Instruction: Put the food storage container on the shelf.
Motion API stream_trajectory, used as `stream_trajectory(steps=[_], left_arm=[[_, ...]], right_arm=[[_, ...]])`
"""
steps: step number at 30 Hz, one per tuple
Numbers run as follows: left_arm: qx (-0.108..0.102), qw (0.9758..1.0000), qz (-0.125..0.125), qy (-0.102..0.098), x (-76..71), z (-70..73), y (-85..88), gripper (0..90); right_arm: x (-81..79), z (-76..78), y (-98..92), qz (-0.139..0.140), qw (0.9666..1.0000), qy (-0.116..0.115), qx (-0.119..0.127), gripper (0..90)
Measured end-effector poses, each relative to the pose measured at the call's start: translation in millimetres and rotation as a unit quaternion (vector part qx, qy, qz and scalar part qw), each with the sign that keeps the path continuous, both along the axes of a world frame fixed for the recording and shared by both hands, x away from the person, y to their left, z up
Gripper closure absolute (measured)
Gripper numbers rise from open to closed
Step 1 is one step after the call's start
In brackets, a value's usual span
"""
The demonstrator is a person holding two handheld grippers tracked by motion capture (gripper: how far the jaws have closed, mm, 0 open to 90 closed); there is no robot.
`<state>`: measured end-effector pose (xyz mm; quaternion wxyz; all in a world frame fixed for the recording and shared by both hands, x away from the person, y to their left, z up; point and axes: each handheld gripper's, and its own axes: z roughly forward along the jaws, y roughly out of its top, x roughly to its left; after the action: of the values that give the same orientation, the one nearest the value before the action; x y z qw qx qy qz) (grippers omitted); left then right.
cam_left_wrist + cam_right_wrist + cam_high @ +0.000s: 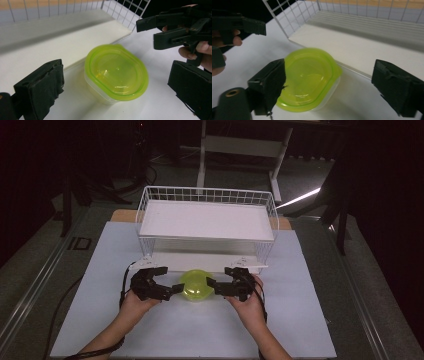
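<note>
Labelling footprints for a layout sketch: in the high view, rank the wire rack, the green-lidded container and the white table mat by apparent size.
1. White table mat, largest.
2. Wire rack.
3. Green-lidded container, clearly smallest; it sits between the left gripper and right gripper.

Left gripper (174,289), right gripper (211,283): jaws parted, tips facing inward.

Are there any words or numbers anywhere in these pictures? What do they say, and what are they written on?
"ID" - the one marking that reads, pale letters on the dark floor left of the table, seen from the high view; it may be part of a longer mark.
The green-lidded container, the white wire rack, the left gripper and the right gripper show no readable words or numbers.
</note>
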<state>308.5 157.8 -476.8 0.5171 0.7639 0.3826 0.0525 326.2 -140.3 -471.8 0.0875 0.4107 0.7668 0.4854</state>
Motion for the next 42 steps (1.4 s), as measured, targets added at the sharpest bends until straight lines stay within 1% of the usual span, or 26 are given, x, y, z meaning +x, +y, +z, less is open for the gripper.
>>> stream_trajectory(steps=[1,2,4,5,6,7,8,11,13,14,15,16,18,20,23,24,27,29,30,32,33,37,39,40,41,42], left_arm=[[-0.002,1.0,0.003,0.003,1.1,-2.3,-0.9,1.1],[-0.002,0.9999,0.01,0.003,1.7,-4.4,-1.5,1.1],[-0.004,0.9998,0.016,0.014,4.2,-9.1,-2.7,2.0],[-0.004,0.9998,0.016,0.014,4.2,-9.1,-2.7,2.0],[0.001,0.9993,0.028,0.026,6.2,-15.3,-4.5,2.0],[0.005,0.999,0.033,0.03,6.5,-17.7,-5.4,7.0],[0.001,0.9991,0.026,0.033,7.1,-20.2,-6.2,7.4],[0.012,0.9988,0.021,0.044,6.4,-26.5,-9.8,11.0],[0.005,0.9985,0.022,0.049,5.5,-29.6,-9.8,15.5],[0.0,0.9983,0.024,0.053,5.6,-30.7,-9.6,15.6],[-0.001,0.9981,0.025,0.057,5.7,-31.7,-9.6,19.6],[0.001,0.9977,0.023,0.063,6.3,-32.7,-10.0,19.6],[0.005,0.9971,0.017,0.073,7.0,-34.5,-10.9,20.1],[0.006,0.9966,0.02,0.08,7.4,-36.2,-11.3,23.4],[0.001,0.9953,0.031,0.092,8.8,-36.8,-10.7,36.7],[0.003,0.9949,0.037,0.093,8.5,-36.8,-11.1,40.9],[-0.004,0.9949,0.038,0.093,6.1,-35.8,-11.6,51.9],[-0.002,0.9952,0.039,0.089,3.9,-34.6,-11.8,56.8],[-0.007,0.9951,0.039,0.091,3.1,-34.4,-11.2,61.0],[-0.007,0.9954,0.029,0.091,1.4,-33.9,-10.5,64.5],[-0.007,0.9957,0.026,0.089,0.2,-33.4,-10.9,65.9],[-0.022,0.9949,0.022,0.096,-5.8,-31.3,-13.9,70.8],[-0.018,0.9948,0.028,0.096,-9.2,-29.9,-15.5,72.4],[-0.023,0.9944,0.031,0.099,-10.2,-29.3,-15.2,76.2],[-0.028,0.9943,0.033,0.097,-11.4,-28.5,-14.3,76.2],[-0.019,0.9947,0.036,0.095,-12.8,-26.6,-15.3,80.1]], right_arm=[[2.0,-3.8,1.6,0.007,0.9999,0.011,0.003,26.6],[2.5,-5.8,2.0,0.004,0.9999,0.013,0.006,28.5],[4.2,-9.7,3.7,-0.002,0.9998,0.019,0.004,29.0],[4.2,-9.7,3.7,-0.002,0.9998,0.019,0.004,29.0],[5.1,-11.5,4.6,-0.005,0.9997,0.022,0.003,30.4],[6.6,-15.6,6.5,-0.01,0.9995,0.029,0.0,33.0],[7.0,-18.7,7.1,-0.01,0.9994,0.033,-0.001,33.9],[7.0,-21.5,7.7,-0.008,0.9992,0.04,0.003,34.9],[6.6,-24.4,8.2,-0.009,0.9989,0.045,0.001,35.8],[6.5,-25.9,8.4,-0.009,0.9987,0.05,0.003,36.4],[6.3,-28.7,8.6,-0.01,0.9986,0.052,0.002,36.9],[6.3,-28.7,8.6,-0.01,0.9986,0.052,0.002,39.9],[6.3,-31.3,9.0,-0.009,0.9984,0.055,0.0,40.2],[6.1,-33.1,9.3,-0.009,0.9984,0.056,-0.002,40.7],[5.9,-32.6,9.2,-0.008,0.9982,0.06,0.001,44.9],[5.7,-32.2,9.2,-0.006,0.9981,0.061,0.002,47.8],[3.7,-30.9,9.3,-0.004,0.9972,0.074,0.01,53.9],[1.7,-30.0,9.5,-0.006,0.997,0.077,0.007,55.0],[0.5,-29.5,9.2,-0.006,0.9968,0.079,0.008,57.4],[-0.9,-27.9,6.3,-0.011,0.9955,0.091,0.022,66.9],[-1.9,-26.9,5.7,-0.018,0.9953,0.094,0.016,70.7],[-6.7,-24.0,5.9,-0.037,0.9934,0.108,0.012,74.9],[-7.5,-23.5,4.2,-0.038,0.9927,0.113,0.018,76.0],[-8.7,-23.1,2.7,-0.038,0.9915,0.121,0.026,77.6],[-8.7,-23.1,2.7,-0.038,0.9915,0.121,0.026,77.6],[-9.5,-22.5,2.2,-0.038,0.9914,0.122,0.026,78.8]])
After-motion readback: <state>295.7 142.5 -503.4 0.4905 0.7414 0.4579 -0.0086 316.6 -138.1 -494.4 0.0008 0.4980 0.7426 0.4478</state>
